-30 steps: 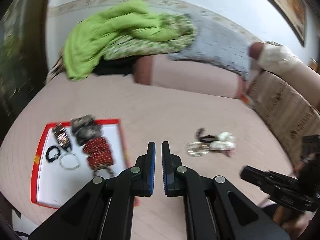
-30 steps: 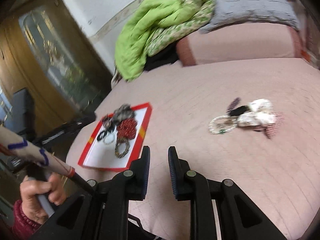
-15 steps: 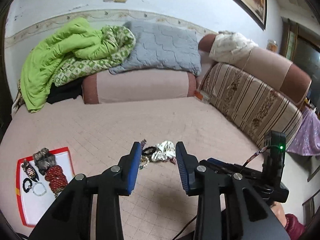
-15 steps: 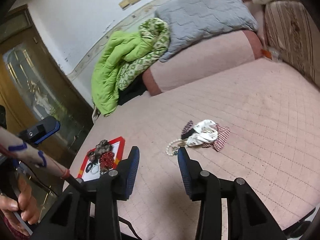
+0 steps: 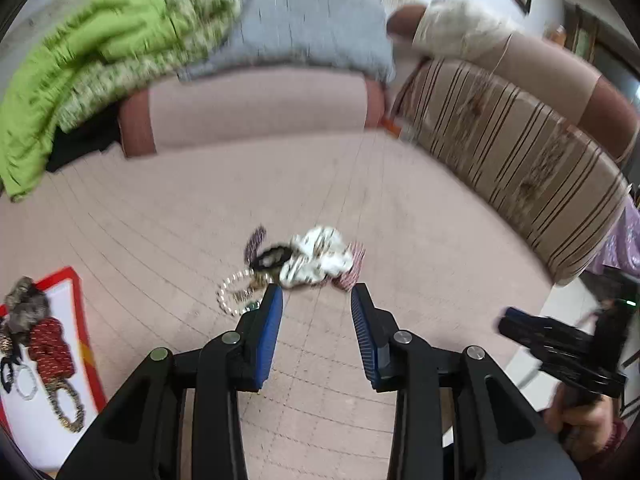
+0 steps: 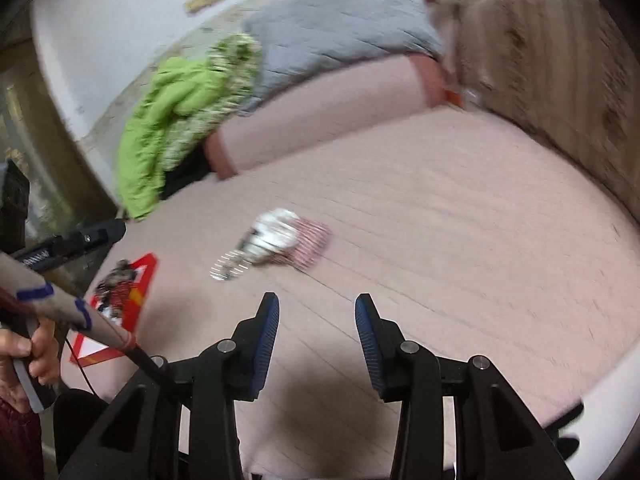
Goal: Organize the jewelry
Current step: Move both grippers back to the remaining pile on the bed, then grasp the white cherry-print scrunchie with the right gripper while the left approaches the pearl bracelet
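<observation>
On a pink quilted bed [image 5: 168, 232], I bring my left gripper [image 5: 316, 294] up to a loose heap of jewelry [image 5: 296, 264] lying just ahead of its fingertips. The heap mixes a pearl bracelet [image 5: 232, 292], a dark band [image 5: 272, 256], a white patterned piece [image 5: 320, 256] and a red-striped piece [image 5: 354, 270], and it sits apart from the sorted lot because it has yet to be dealt with, I judge. Away to the lower left of this tool, a white tray with a red border [image 5: 86, 344] already holds several pieces laid in a group, so that looks like the place for things to go. The left jaws stand partly apart with nothing between them; the left fingertip overlaps the bracelet in view, though I cannot tell whether it touches. My right gripper [image 6: 316, 308] is likewise partly parted and empty, pointing at bare quilt, with the heap ahead and to its left and the tray further left. Blur softens both views.
</observation>
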The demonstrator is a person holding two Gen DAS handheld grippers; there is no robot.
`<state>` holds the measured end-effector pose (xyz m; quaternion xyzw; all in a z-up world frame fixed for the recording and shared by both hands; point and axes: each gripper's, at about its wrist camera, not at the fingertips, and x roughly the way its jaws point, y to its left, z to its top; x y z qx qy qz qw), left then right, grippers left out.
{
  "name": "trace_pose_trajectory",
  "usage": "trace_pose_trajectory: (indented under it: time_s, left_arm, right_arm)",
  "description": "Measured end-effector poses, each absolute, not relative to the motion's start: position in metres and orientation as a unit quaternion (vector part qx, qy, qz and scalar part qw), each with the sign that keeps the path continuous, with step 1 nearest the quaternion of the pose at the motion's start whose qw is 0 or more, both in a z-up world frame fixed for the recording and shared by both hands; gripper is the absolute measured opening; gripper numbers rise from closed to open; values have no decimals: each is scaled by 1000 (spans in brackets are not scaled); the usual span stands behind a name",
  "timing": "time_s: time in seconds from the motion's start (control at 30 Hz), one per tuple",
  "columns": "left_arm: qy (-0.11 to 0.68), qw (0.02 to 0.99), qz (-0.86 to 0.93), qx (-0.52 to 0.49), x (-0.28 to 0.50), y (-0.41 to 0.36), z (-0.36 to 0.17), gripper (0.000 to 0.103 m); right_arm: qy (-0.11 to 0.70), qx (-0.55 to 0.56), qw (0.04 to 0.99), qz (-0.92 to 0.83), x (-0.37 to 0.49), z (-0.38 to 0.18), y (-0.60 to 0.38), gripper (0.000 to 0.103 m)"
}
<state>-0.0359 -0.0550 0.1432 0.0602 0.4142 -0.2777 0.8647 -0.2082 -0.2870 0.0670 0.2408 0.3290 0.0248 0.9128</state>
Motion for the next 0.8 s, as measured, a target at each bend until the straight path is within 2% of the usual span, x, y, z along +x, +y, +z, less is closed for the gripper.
trace_pose_trajectory:
  time_s: [0.13, 0.27, 0.37, 0.57, 0.6, 0.67, 0.7, 0.8]
  left_arm:
    - [445, 847, -281, 79, -2, -82, 104, 34]
    - [493, 822, -270, 93, 37, -107, 52, 34]
    - [533, 805, -245, 91, 72, -117, 5, 34]
    - [490, 831, -246, 92, 75, -120, -2, 34]
    - [478, 839, -242, 98, 70, -120, -2, 31]
    - [460, 846, -237, 132, 58, -127, 2, 19]
    - [457, 846, -238, 136, 56, -128, 4, 4]
    - [466, 839, -257, 110, 57, -119, 10, 1]
  right_arm:
    - [350, 240, 905, 1, -221, 54, -299, 43]
    - [338, 266, 903, -1, -232, 55, -306, 43]
    - [340, 236, 911, -1, -240, 57, -304, 43]
    - [345, 258, 902, -7, -248, 46, -313, 43]
    - [345, 260, 902, -10, -248, 46, -313, 43]
    - [342, 262, 903, -12, -248, 45, -313, 43]
    - [341, 259, 904, -14, -249, 45, -311, 43]
    - [354, 252, 901, -14, -243, 41, -303, 43]
